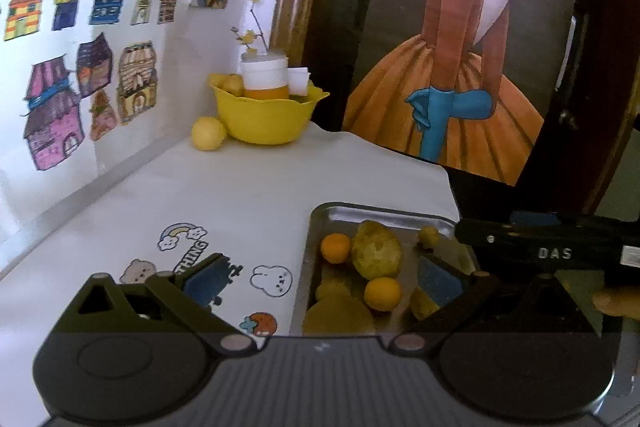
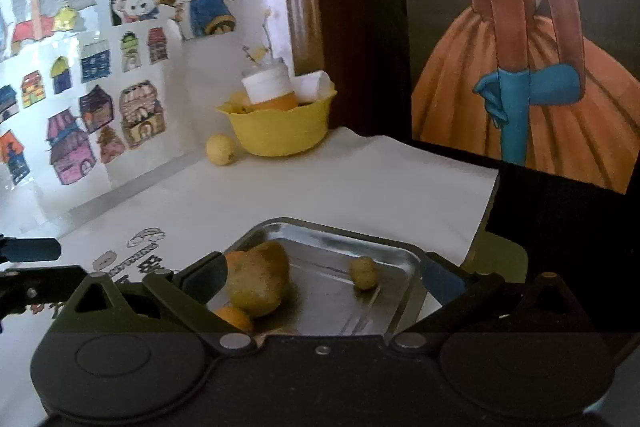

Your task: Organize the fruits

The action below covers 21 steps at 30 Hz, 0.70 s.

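We've got both sets of tongs spread wide and holding nothing: the left tongs (image 1: 320,277) straddle the near left edge of the metal tray (image 1: 380,213), the right tongs (image 2: 320,277) hover over its middle. The fruit sits gathered in that tray on the table (image 1: 240,187): a big lumpy yellow one (image 1: 376,251), two small oranges (image 1: 335,247), a little yellow fruit (image 2: 363,271) off alone. One lemon (image 1: 208,133) lies outside, beside the yellow bowl (image 1: 264,119) at the far corner. We'd guess that stray comes next.
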Each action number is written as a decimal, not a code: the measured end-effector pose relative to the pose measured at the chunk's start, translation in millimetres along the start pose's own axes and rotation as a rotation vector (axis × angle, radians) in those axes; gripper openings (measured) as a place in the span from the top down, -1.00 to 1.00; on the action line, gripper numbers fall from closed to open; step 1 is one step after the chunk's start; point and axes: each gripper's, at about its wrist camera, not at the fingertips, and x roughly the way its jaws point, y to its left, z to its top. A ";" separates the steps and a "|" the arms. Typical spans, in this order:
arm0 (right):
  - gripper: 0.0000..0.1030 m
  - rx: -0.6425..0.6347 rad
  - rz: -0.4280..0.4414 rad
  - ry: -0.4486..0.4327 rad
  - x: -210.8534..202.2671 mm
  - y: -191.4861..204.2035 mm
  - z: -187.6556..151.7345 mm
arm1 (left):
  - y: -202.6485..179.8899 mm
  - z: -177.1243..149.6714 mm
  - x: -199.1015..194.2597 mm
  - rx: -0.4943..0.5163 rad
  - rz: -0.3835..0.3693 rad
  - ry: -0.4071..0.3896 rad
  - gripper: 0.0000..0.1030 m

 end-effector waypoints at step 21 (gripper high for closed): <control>-0.99 -0.001 0.032 -0.083 -61.5 58.4 -30.1 | 33.7 -24.6 -44.5 -0.079 0.071 -0.055 -0.99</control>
